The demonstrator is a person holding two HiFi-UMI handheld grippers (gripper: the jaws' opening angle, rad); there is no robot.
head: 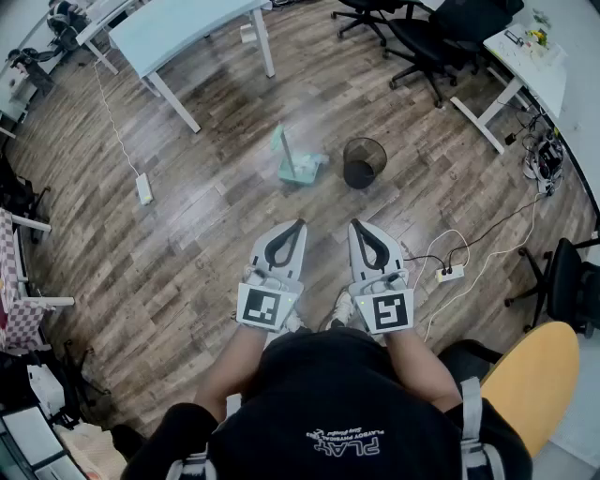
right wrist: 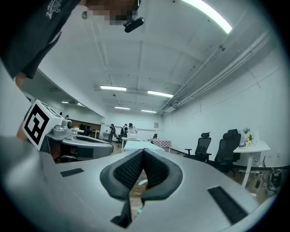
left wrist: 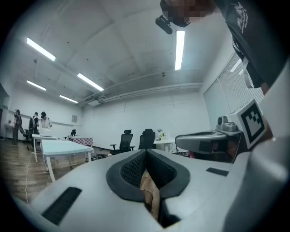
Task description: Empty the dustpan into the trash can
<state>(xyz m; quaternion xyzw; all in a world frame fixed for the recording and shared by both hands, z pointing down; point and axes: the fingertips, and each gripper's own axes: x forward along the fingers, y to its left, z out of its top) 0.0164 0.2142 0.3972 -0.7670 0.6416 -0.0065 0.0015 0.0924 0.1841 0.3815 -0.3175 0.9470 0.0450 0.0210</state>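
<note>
A teal dustpan (head: 298, 161) with an upright handle stands on the wooden floor. Just to its right is a black mesh trash can (head: 364, 161). My left gripper (head: 300, 223) and right gripper (head: 354, 223) are held side by side, level, in front of the person's body and well short of both objects. Each is shut with its tips touching and nothing between them. The left gripper view shows the dark pads (left wrist: 131, 170) meeting at the tip. In the right gripper view a sliver of teal, the dustpan (right wrist: 143, 182), shows through the gap below the closed pads (right wrist: 127, 172).
A light-blue table (head: 178, 23) stands at the far left, office chairs (head: 422, 37) and a white desk (head: 530, 61) at the far right. A power strip (head: 450, 274) with cables lies to the right, another power strip (head: 143, 187) to the left. A yellow chair (head: 534, 384) is close on the right.
</note>
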